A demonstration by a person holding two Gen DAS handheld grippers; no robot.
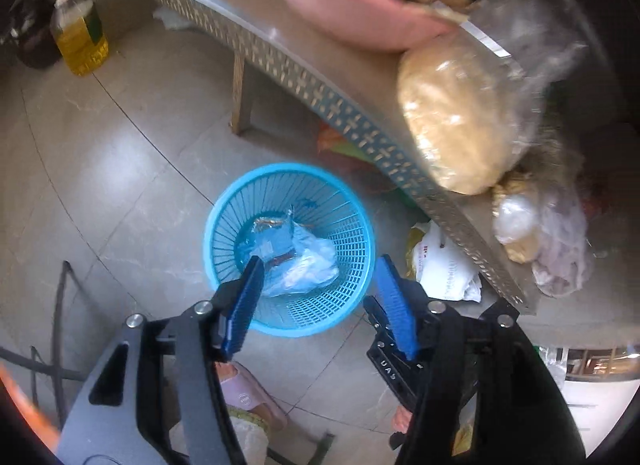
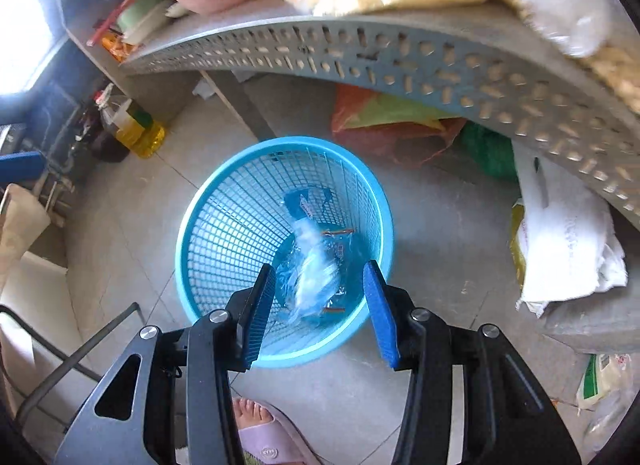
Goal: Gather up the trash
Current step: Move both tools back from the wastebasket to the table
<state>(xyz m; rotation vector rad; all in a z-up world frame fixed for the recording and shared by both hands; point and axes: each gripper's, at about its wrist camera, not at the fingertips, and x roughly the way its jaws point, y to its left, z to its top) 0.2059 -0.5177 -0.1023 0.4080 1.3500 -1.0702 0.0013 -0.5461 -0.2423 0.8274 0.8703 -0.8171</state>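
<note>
1. Clear plastic wrappers (image 2: 316,277) lie in the blue basket (image 2: 224,201) below both hand-held grippers: light, crinkly, slippery.
2. Left hand-held gripper (image 1: 320,265) and right hand-held gripper (image 2: 320,277) gape, empty.
3. Pinch a bunched fold.

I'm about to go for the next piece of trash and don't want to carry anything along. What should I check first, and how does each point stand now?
1. Left tongs empty: ok, open, nothing between the pads.
2. Right tongs empty: ok, open, wrapper below them.
3. Dropped wrappers inside the blue basket: ok.
4. Basket upright on the floor: ok.
5. Basket has room for more: ok, only the bottom is covered.
6. Which item on the floor or the shelf is trash: cannot tell.
</note>
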